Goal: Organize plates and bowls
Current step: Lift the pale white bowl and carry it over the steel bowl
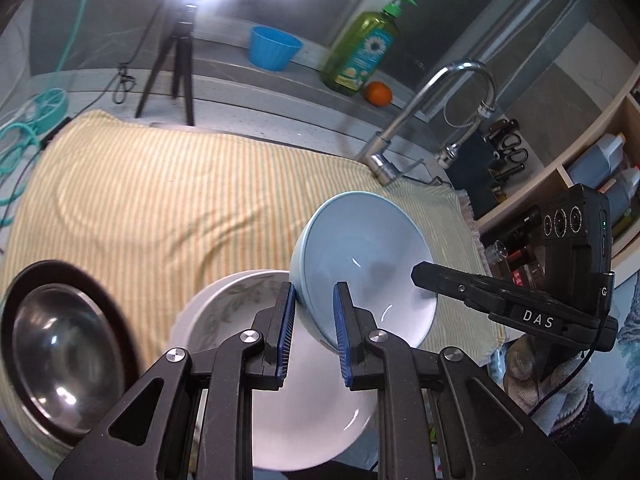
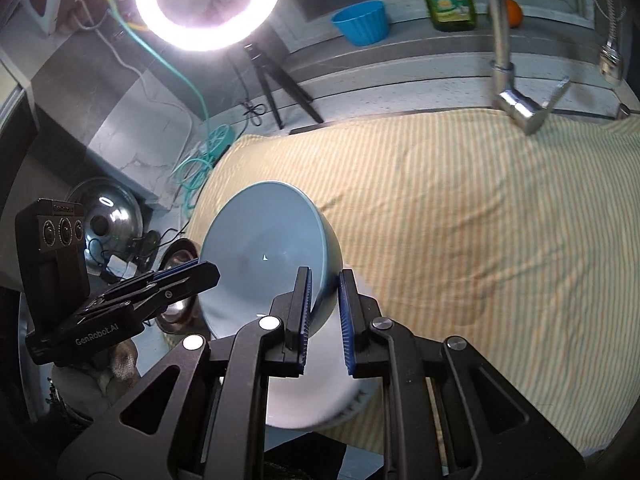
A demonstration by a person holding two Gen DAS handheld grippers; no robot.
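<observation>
Blue-padded fingers of the left gripper [image 1: 314,320] straddle the rim of the pale blue bowl [image 1: 368,264], one pad outside the wall and one inside, clamped on it. The right gripper [image 2: 324,316] pinches the opposite side of the rim the same way, so both are grasping the one bowl. It hangs tilted, nearly on edge, just above a white patterned bowl [image 1: 240,304] sitting at the near edge of the striped yellow cloth [image 1: 168,200] that covers the counter.

Glazed ceramic like this is likely stiff, fairly heavy for its size, slick against the pads and quick to chip if it knocks the dish below. The rim, where the wall is thin enough to fit between the jaws, looks like the sensible place to hold, with one grip on each side to stop it swinging.

At the cloth's near left corner a steel bowl [image 1: 64,344] sits nested in a dark plate [image 1: 116,300].

Writing is legible on the tools: "DAS" on the right one's arm in the left view, "GenRobot.AI" on the left one's body in the right view.

Beyond the cloth stand a tripod [image 1: 176,68] under a ring light [image 2: 210,4], and the faucet [image 1: 432,108] at the far right corner. On the back ledge are a blue cup [image 1: 274,48], a green soap bottle [image 1: 364,48] whose label is unreadable, and an orange [image 1: 378,93].
</observation>
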